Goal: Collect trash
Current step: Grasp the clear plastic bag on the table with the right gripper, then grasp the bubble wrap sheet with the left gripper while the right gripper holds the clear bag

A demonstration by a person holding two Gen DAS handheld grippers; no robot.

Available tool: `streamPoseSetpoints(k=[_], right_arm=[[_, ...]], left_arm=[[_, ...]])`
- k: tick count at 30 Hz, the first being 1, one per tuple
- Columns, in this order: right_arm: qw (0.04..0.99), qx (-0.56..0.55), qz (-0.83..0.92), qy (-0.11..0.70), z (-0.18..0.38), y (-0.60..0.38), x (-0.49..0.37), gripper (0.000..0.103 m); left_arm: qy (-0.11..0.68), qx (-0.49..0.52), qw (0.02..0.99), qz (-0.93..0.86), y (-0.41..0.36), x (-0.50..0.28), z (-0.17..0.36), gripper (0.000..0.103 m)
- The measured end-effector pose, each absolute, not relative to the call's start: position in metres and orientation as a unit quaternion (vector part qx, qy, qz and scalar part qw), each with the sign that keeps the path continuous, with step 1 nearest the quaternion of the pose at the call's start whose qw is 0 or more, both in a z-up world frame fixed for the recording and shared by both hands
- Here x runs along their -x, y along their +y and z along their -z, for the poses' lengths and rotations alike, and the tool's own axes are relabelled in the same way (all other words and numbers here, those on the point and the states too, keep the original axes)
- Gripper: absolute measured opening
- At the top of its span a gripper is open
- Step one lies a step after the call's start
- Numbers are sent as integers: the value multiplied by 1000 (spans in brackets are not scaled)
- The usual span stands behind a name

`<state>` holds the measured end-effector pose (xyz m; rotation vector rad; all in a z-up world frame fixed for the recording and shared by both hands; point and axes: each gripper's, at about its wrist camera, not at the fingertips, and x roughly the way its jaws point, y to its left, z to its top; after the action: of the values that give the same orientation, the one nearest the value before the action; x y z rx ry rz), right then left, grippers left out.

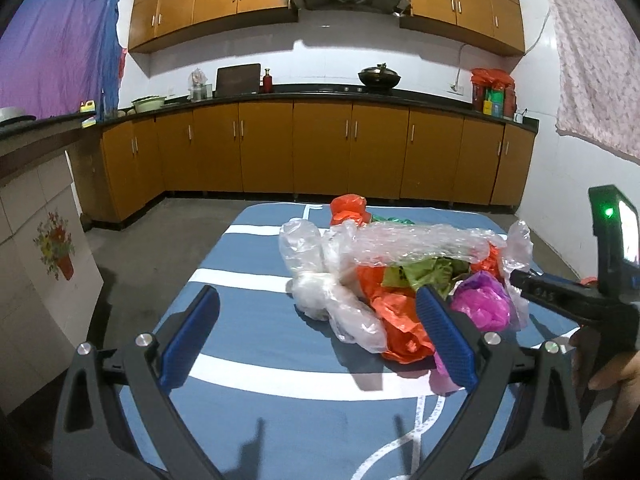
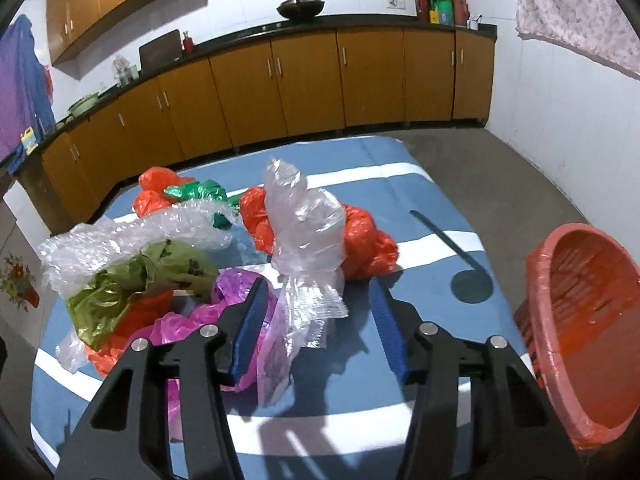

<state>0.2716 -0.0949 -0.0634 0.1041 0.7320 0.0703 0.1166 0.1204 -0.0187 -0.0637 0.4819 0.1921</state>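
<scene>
While the left gripper is held released beside the bag heap, only striped cloth is framed. Right gripper: parted around a clear bag (unpinched); lined basket right of heap.

Both fisheye views are brightly and evenly lit from overhead, and the picture stays sharp from the near jaws to the far wall, with no motion blur. The lens bends the long row of orange-brown wooden cabinets into an arc and darkens every corner to a black vignette. Hard dark shadows fall on the blue cloth with white stripes, white glare glints off the crumpled clear plastic bags, and the white tiled wall looks slightly washed out.
</scene>
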Motion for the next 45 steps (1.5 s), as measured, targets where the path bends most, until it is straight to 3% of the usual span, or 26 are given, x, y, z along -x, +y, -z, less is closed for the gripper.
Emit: streamPoseSetpoints(k=[3, 5, 8, 22, 31, 32, 35, 37, 38, 39, 45], right_arm=[[928, -32, -34, 371, 72, -89, -278, 38], [926, -24, -35, 375, 77, -88, -279, 21], [928, -9, -34, 371, 78, -87, -274, 12], [945, -48, -33, 323, 46, -127, -230, 8], [940, -74, -1, 332, 52, -169, -212, 8], [940, -76, 0, 334, 53, -172, -211, 8], [939, -79, 3, 335, 54, -177, -209, 8], [939, -80, 4, 335, 54, -179, -208, 8], [939, -81, 4, 335, 54, -181, -208, 8], [939, -82, 4, 334, 54, -181, -207, 8], [940, -83, 2, 332, 53, -182, -203, 8]], left_arm=[[238, 34, 967, -89, 120, -119, 19, 96], [235, 35, 968, -81, 118, -120, 17, 96], [231, 35, 970, -70, 111, -124, 14, 96], [221, -5, 975, -14, 55, -159, -4, 96], [243, -64, 968, -6, 24, -200, 7, 95], [250, -63, 966, -4, 24, -206, 10, 92], [280, -45, 959, 16, 28, -220, 18, 63], [292, -32, 956, 30, 31, -224, 22, 34], [295, -24, 954, 40, 32, -225, 23, 27], [295, -22, 954, 45, 33, -223, 23, 13], [272, -13, 960, 59, 35, -210, 14, 4]])
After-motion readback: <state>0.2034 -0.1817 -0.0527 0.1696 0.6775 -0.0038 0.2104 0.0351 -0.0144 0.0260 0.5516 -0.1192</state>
